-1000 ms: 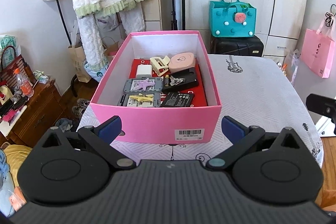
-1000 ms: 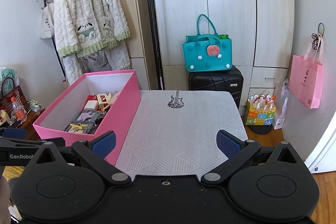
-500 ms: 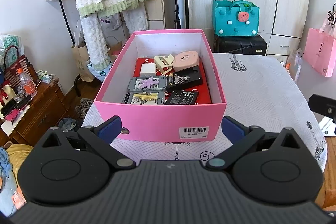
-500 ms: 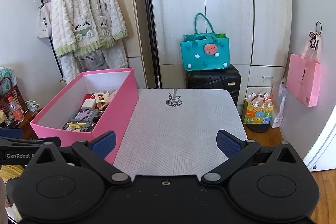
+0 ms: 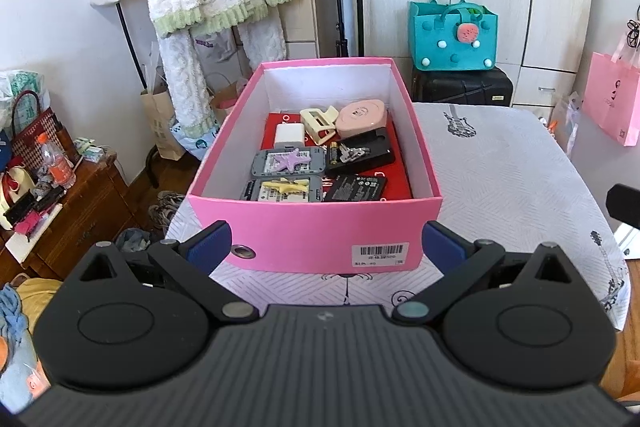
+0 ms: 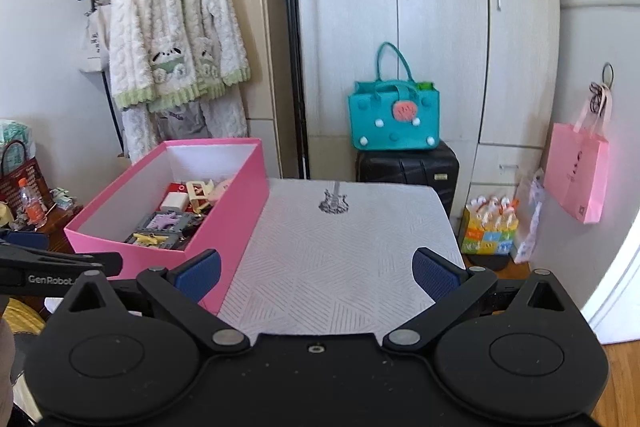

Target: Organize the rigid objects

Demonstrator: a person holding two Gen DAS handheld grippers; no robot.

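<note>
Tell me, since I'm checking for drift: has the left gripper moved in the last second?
Yes. The left gripper has shifted leftward: the pink box now sits further right between its fingers.

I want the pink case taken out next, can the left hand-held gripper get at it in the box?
Probably yes. The left hand-held gripper is open and empty, facing the pink box, which has no lid. The pink case lies on top near the back, uncovered.

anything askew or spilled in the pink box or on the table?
Nothing spilled or damaged. Everything sits inside the pink box, though loosely piled: the cream hair claw leans on the pink case, keys lie on a black case. The tablecloth is bare. Both grippers are open, empty.
</note>
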